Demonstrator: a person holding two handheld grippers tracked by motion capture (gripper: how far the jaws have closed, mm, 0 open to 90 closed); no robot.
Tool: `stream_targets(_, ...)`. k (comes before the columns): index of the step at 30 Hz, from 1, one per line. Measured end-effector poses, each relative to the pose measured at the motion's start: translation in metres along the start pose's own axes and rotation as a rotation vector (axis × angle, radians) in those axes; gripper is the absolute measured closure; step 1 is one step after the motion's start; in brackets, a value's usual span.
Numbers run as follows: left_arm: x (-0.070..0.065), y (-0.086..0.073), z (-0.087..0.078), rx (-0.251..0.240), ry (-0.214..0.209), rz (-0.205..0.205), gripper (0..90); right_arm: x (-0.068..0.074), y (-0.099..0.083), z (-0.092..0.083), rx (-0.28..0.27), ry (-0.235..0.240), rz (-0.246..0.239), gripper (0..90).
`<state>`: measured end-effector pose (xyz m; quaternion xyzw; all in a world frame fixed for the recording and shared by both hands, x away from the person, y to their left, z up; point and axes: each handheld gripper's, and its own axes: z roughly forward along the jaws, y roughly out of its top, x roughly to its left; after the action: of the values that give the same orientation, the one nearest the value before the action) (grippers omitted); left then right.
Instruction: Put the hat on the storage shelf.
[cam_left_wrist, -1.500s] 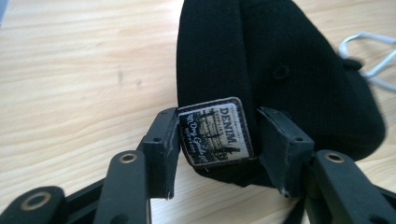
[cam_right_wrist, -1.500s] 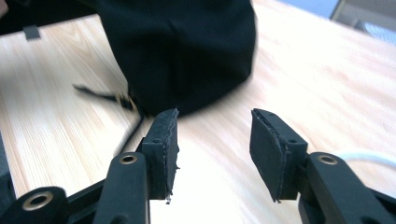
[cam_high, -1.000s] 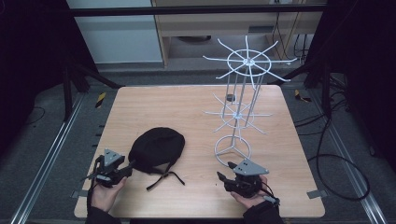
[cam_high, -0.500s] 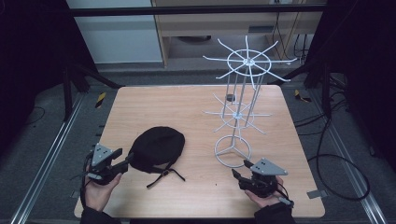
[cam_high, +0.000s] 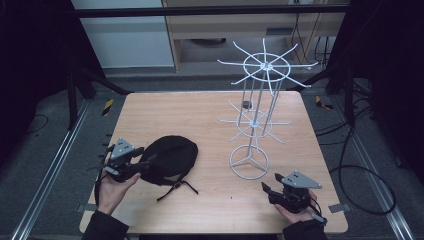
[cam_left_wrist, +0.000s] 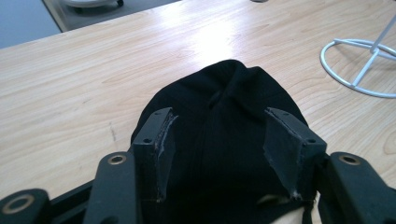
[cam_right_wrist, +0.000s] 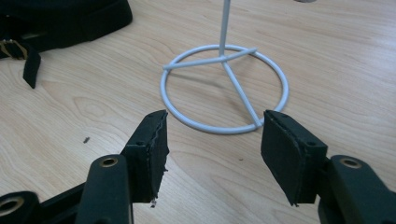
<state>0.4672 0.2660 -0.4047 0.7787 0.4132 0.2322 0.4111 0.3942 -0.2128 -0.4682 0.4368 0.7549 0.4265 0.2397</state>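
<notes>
Work in hand: a black cap (cam_high: 170, 159) and a white wire rack (cam_high: 255, 120) stood on the table (cam_high: 200, 115); judged to be the approach step before the cap is picked up, probably for hanging on the rack.
Cap position: lay flat at the near left of the table, its strap (cam_high: 180, 187) trailing toward the front edge, well apart from the rack's ring base (cam_high: 249, 162).
Left tongs (cam_high: 145, 162): released; jaws had just been opening. In the left gripper view the pads (cam_left_wrist: 164, 140) stood to either side of the cap's crown (cam_left_wrist: 224, 116), not pressing on it.
Right tongs (cam_high: 266, 189): released and empty; jaws had just been opening. In the right gripper view they pointed at the ring base (cam_right_wrist: 224, 88), apart from it.
Next move, judged: left tongs needed to lower over the cap's edge and clench on a fold of cloth; right tongs could steady the rack base.
Risk: a shallow bite might slip off the soft fabric.
</notes>
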Motion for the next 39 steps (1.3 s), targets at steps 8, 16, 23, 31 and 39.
stream_targets(8, 0.004, 0.007, 0.036, 0.101, -0.016, 0.033, 42.3, -0.004, -0.002, 0.003, 0.028, -0.008, 0.003, 40.7)
stream_targets(16, 0.003, 0.004, 0.058, 0.171, -0.038, 0.009, 47.9, -0.006, -0.003, 0.010, 0.054, -0.009, -0.004, 40.1)
stream_targets(23, -0.003, -0.002, 0.062, 0.191, -0.035, 0.004, 76.3, -0.006, -0.005, 0.012, 0.065, -0.007, -0.006, 40.0)
stream_targets(31, -0.007, 0.001, 0.045, 0.104, -0.020, 0.031, 81.2, -0.006, -0.006, 0.013, 0.069, -0.010, -0.011, 39.8)
stream_targets(39, -0.015, 0.007, 0.014, -0.055, -0.040, 0.028, 81.7, -0.008, -0.007, 0.012, 0.064, -0.016, -0.007, 39.4)
